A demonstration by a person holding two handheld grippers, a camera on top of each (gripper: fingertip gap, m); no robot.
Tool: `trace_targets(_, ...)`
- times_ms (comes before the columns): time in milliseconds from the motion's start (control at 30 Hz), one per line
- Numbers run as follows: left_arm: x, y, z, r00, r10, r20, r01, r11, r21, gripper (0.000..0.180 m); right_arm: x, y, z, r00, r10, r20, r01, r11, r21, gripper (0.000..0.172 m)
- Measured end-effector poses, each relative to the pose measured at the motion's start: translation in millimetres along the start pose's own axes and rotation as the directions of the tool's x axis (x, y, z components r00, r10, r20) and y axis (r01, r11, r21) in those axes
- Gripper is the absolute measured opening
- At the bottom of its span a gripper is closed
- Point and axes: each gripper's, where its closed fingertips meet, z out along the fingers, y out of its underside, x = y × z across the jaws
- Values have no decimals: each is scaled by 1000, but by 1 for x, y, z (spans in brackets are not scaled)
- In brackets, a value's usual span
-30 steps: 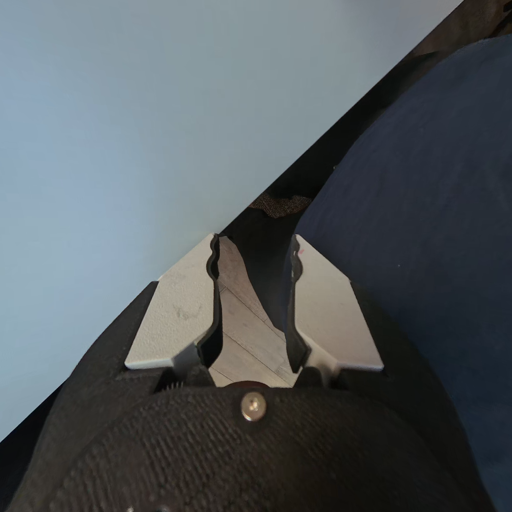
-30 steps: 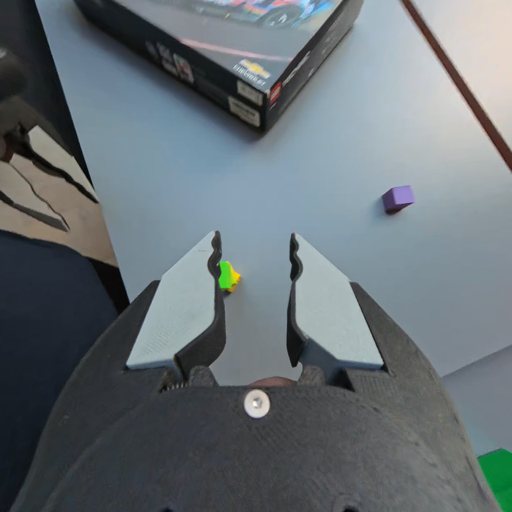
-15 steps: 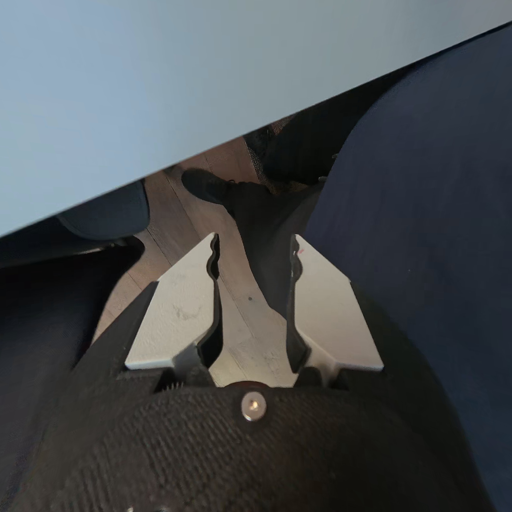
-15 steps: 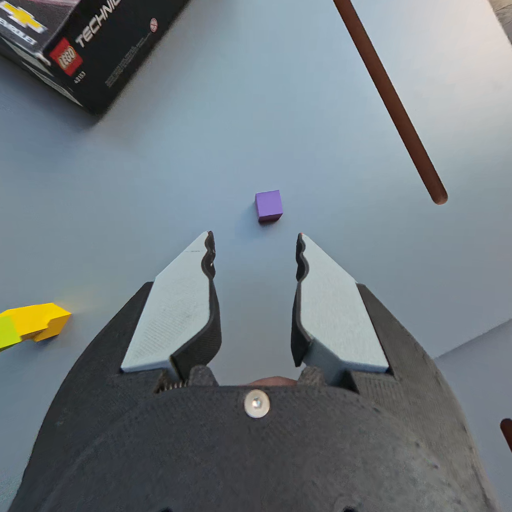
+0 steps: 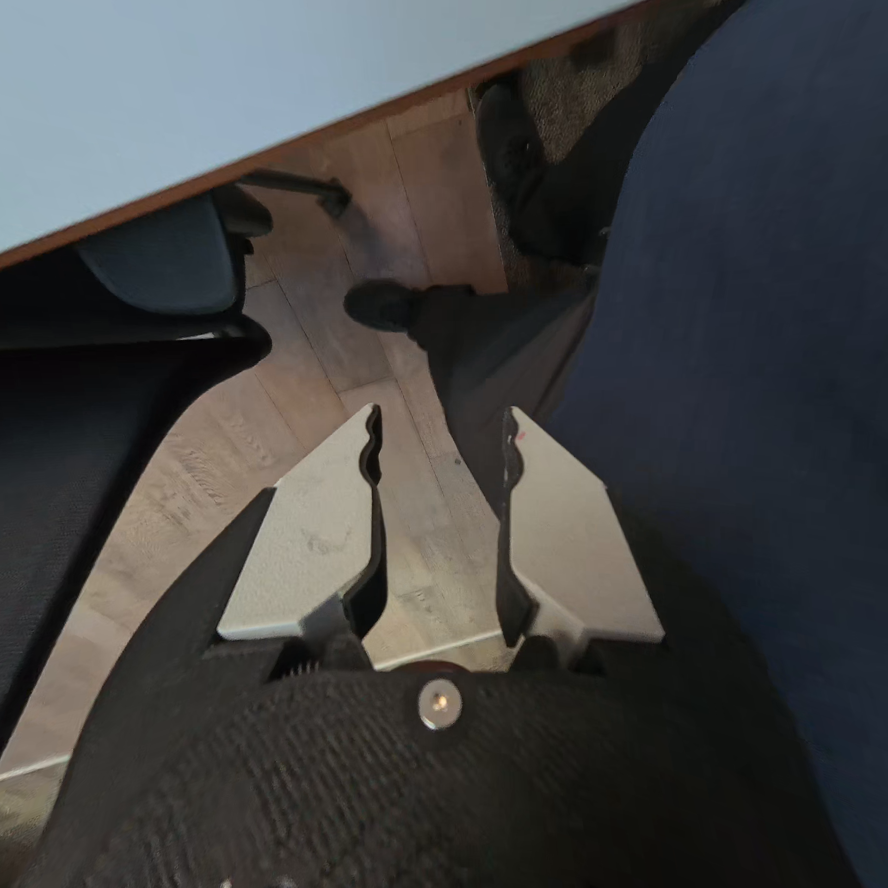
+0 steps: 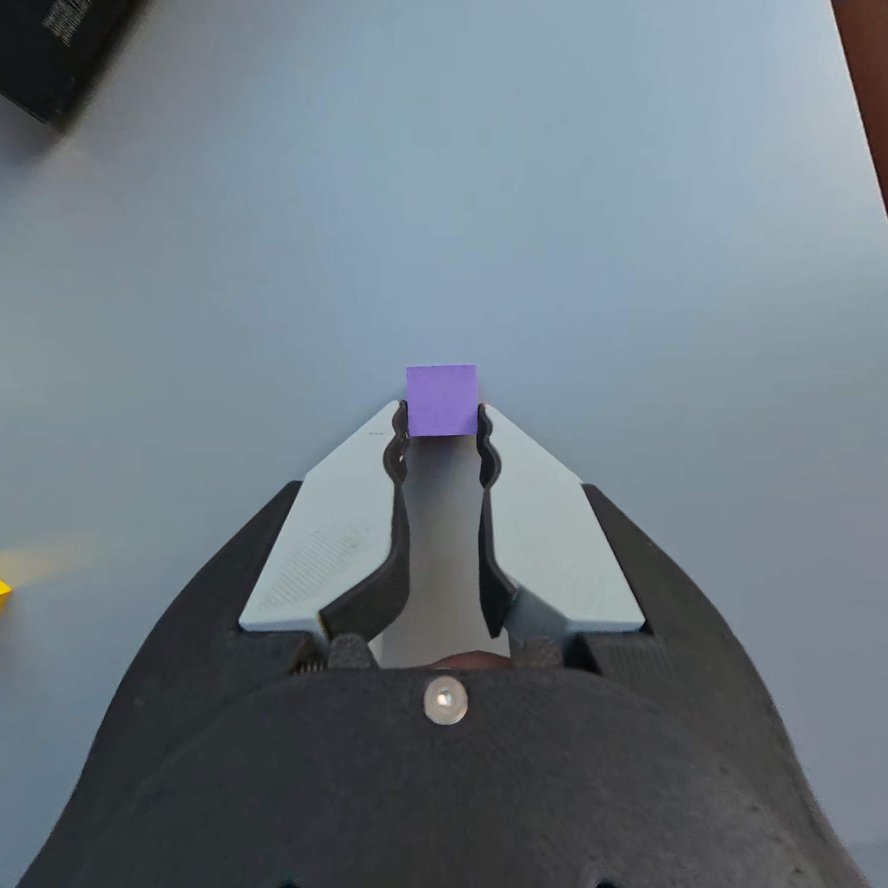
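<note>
In the right wrist view my right gripper (image 6: 442, 418) is shut on a small purple cube (image 6: 441, 400), with both pad tips pressed on its sides, low over the grey-blue table (image 6: 432, 192). In the left wrist view my left gripper (image 5: 442, 418) is open and empty. It hangs off the table edge (image 5: 240, 163) and points down at the wooden floor (image 5: 288, 384), next to a person's dark trouser leg (image 5: 504, 355) and shoe (image 5: 379, 305).
A black box corner (image 6: 53, 57) lies at the far left of the table. A yellow block (image 6: 4, 593) shows at the left edge. The table's brown rim (image 6: 865, 96) runs at the right. A chair (image 5: 158, 269) stands under the table, and blue clothing (image 5: 745, 384) fills the right. Tip to tip, the grippers are about 50 cm apart.
My right gripper swung from the yellow-green piece to the purple cube, moved up to it and closed its pads on it. My left gripper tilted away from the table toward the floor, still open.
</note>
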Motion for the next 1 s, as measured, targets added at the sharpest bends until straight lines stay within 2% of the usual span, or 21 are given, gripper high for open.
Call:
trace_targets(100, 6, -21, -5, 998, -29, -53, 31, 999, 41, 49, -18, -4, -17, 999, 17, 34, -20, 996, 87, 25)
trace_targets(267, 6, -33, 1, 997, 44, -56, -43, 999, 12, 49, -79, -5, -76, 984, -21, 178, -23, 971, 238, 26)
trace_targets(433, 7, -51, 10, 986, 139, -89, -138, 990, 9, 50, -145, -3, -141, 961, -96, 258, 14, 953, 303, 25)
trace_targets(500, 5, -61, 12, 979, 180, -98, -179, 984, 21, 49, -170, 0, -157, 958, -149, 245, 68, 948, 311, 25)
trace_targets(600, -1, -78, 14, 966, 233, -116, -228, 972, 53, 49, -203, 7, -162, 955, -201, 218, 136, 951, 279, 25)
trace_targets(733, -7, -94, 16, 942, 301, -148, -288, 952, 104, 49, -234, 23, -146, 955, -222, 195, 186, 965, 187, 25)
trace_targets(1000, -29, -100, 21, 886, 415, -208, -381, 906, 183, 48, -247, 46, -118, 986, -156, 60, 154, 988, 25, 25)
